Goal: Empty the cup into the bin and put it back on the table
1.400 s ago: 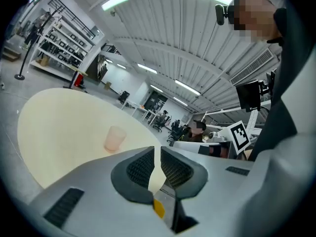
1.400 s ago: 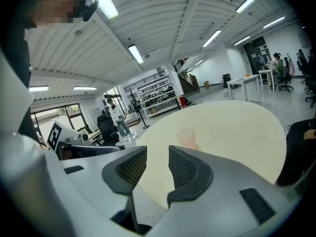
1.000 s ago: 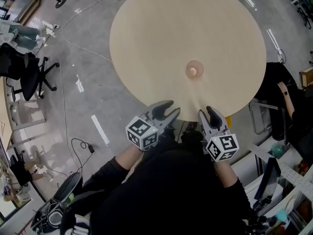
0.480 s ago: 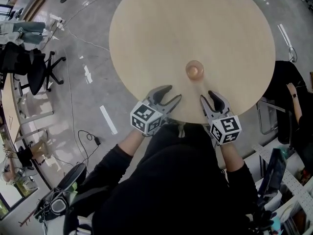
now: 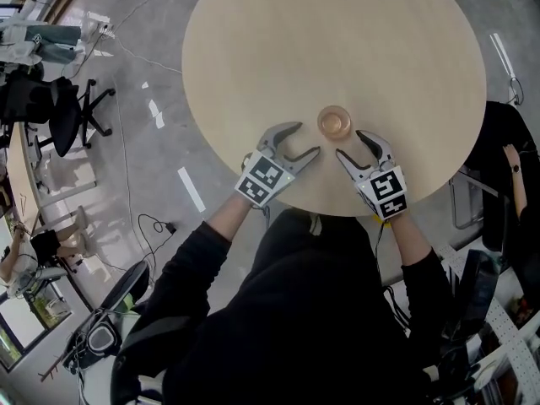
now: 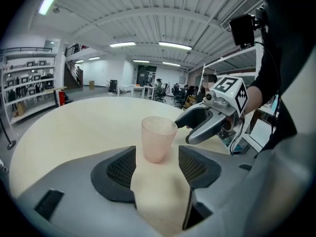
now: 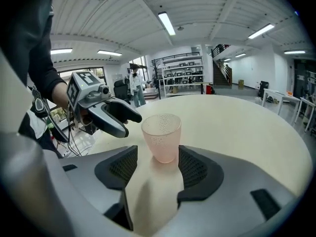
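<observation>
Left gripper (image 5: 305,139) and right gripper (image 5: 350,143) are over the near edge of the round pale wooden counter (image 5: 337,40). Each has its jaws spread wide and holds nothing, and both pairs of jaws have just been opening. The translucent pink plastic cup (image 5: 335,121) stands upright on the counter just ahead of both pairs of jaw tips, touched by neither.

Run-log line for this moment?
left gripper, right gripper: jaws just opening, empty | translucent pink plastic cup: upright on round beige table, untouched
</observation>
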{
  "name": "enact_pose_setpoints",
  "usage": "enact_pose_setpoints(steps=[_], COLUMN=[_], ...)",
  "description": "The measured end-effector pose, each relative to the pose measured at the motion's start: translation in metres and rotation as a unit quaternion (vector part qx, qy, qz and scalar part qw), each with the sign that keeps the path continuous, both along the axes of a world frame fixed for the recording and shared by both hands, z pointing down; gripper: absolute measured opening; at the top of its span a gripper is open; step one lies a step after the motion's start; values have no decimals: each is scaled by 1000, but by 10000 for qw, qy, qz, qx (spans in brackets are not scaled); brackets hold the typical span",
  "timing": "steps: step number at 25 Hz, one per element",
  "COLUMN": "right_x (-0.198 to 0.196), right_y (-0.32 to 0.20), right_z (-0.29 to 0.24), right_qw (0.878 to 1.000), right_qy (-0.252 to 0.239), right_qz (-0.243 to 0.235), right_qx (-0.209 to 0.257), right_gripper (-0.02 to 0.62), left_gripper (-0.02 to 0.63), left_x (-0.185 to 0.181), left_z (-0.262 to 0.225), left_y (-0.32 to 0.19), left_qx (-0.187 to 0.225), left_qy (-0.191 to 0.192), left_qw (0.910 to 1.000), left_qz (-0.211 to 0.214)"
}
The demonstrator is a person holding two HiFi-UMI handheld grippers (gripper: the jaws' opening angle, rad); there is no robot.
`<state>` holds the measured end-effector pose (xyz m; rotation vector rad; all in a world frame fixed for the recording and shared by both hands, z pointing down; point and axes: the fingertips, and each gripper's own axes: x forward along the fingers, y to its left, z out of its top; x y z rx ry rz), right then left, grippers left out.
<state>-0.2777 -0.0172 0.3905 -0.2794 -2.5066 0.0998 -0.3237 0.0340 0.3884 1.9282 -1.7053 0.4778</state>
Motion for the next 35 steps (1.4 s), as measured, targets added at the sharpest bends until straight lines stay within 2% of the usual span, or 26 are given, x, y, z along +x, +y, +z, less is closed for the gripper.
enact_pose_setpoints(steps=[7, 14, 19, 25, 35], right_x=[-29, -36, -43, -38, -16], right_y=[0, -2, 0, 4, 5], right_z=[16, 24, 22, 13, -18], right_qw=[9971, 9923, 9913, 9924, 9952], right_qy=[127, 124, 130, 120, -161], right_qz=[-693, -1112, -1193, -1200, -969], right_qx=[278, 539, 535, 258, -11], right_gripper=[250, 250, 249, 249, 249], left_gripper=[276, 276, 275, 273, 273], left_x=[-14, -8, -10, -6, 14], left_z=[25, 41, 41, 29, -2], left_y=[-10, -22, -27, -28, -27], left_qx=[-451, -703, -706, -568, -362], left_qy=[-391, -767, -646, -184, -125], left_qw=[9936, 9791, 9799, 9869, 9895], left_qz=[963, 1746, 1751, 1498, 1392])
